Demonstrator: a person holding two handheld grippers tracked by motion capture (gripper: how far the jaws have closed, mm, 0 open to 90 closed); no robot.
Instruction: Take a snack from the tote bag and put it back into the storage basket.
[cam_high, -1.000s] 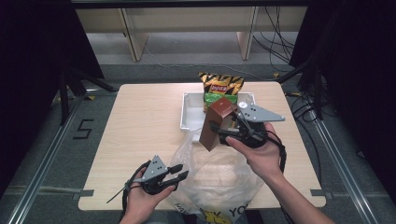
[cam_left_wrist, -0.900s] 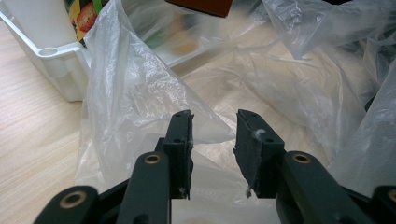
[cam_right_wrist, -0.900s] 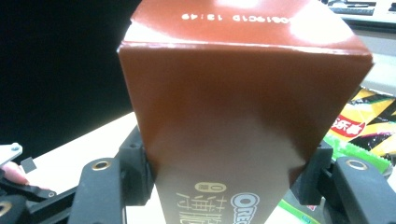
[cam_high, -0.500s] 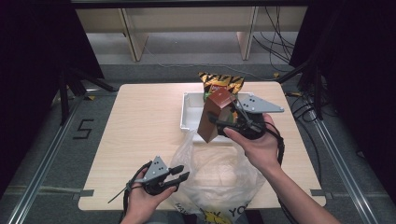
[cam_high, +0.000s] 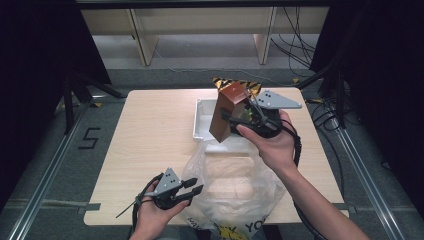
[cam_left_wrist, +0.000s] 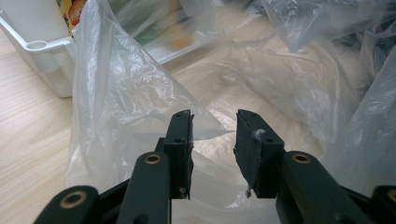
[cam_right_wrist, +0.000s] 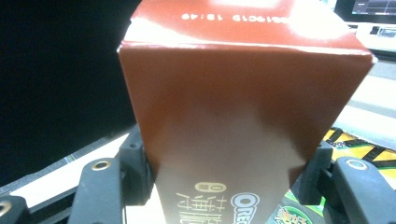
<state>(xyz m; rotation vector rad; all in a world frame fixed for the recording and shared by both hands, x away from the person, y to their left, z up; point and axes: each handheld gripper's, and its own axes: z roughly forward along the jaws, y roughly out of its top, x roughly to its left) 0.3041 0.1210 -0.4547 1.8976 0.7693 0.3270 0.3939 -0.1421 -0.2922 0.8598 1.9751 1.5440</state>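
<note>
the right gripper (cam_high: 235, 121) is clamped on a brown oreo box (cam_high: 226, 112), its jaws pressing the box's two sides in the right gripper view (cam_right_wrist: 243, 116). the box hangs tilted in the air over the white plastic tray (cam_high: 202, 125), which sits at about 1 o'clock from the table's middle. just behind the box, at 12 o'clock from it, a yellow-and-black snack bag (cam_high: 222, 81) pokes out at the tray's far end.

a clear plastic bag (cam_high: 230, 185) lies crumpled at 6 o'clock from the tray, reaching the near table edge. the left gripper (cam_high: 192, 190) rests at the bag's 9 o'clock side, jaws apart with only loose film between them (cam_left_wrist: 212, 135).

the wooden table (cam_high: 145, 130) lies bare from 8 to 11 o'clock, the widest free room.
</note>
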